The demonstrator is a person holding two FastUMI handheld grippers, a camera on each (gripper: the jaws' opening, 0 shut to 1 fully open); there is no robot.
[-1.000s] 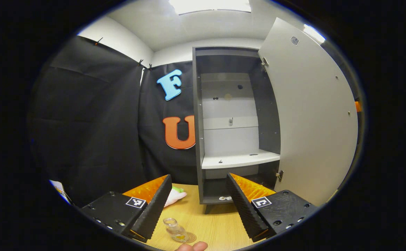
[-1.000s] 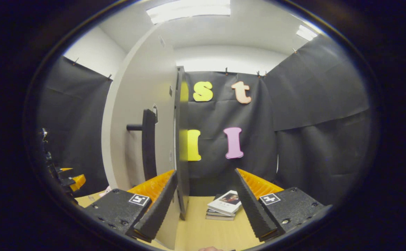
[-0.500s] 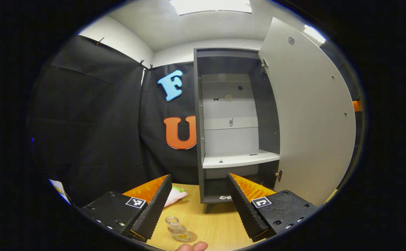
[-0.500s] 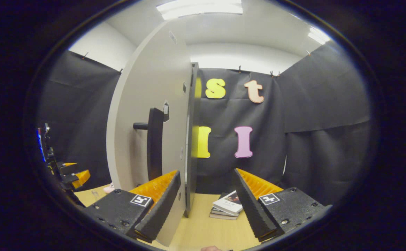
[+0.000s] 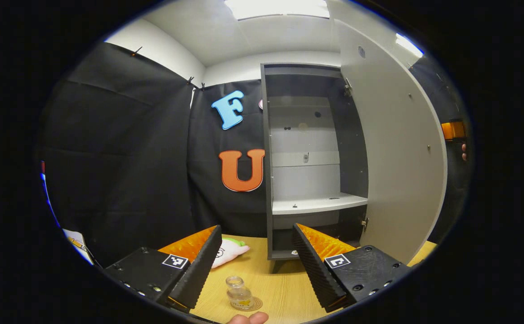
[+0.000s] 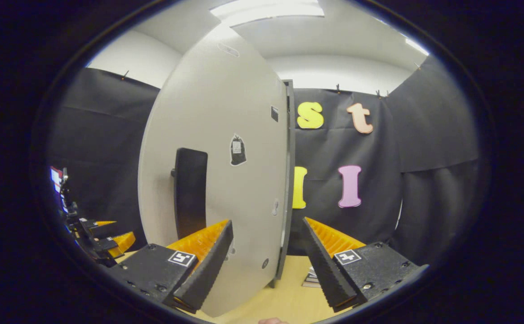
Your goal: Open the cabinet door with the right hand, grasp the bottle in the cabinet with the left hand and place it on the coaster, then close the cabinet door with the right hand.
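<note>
- Right now the step in hand looks like closing the door, since the bottle (image 5: 239, 293) stands upright on the coaster (image 5: 247, 305) on the table (image 5: 279, 288), just ahead of and between the fingers of the left gripper (image 5: 257, 263).
- That left gripper is spread wide with nothing between its 2 fingers, so my judgement is that it should hold back from the bottle and not brush it.
- Nearest the right gripper (image 6: 266, 258), the free edge of the cabinet door (image 6: 226, 180) stands in the gap between its 2 fingers, closer to its left finger; the gripper is wide open and I cannot tell if either finger touches the panel.
- Just beyond its left finger, the dark handle (image 6: 190, 193) stands upright on the door's outer face.
- To close well, I would press flat on the outer face near the handle or the free edge and follow the door's arc, not shove straight ahead, so the fingers do not slip off the edge.
- Farther off, from the left gripper view, the cabinet (image 5: 309, 157) stands open ahead, its white shelf (image 5: 320, 203) bare of bottles.
- A slow finish should spare the cabinet a jolt and keep the bottle steady.
- Beyond the right gripper's right finger, a few books (image 6: 310, 278) lie on the table, clear of the swing as far as I can judge.
</note>
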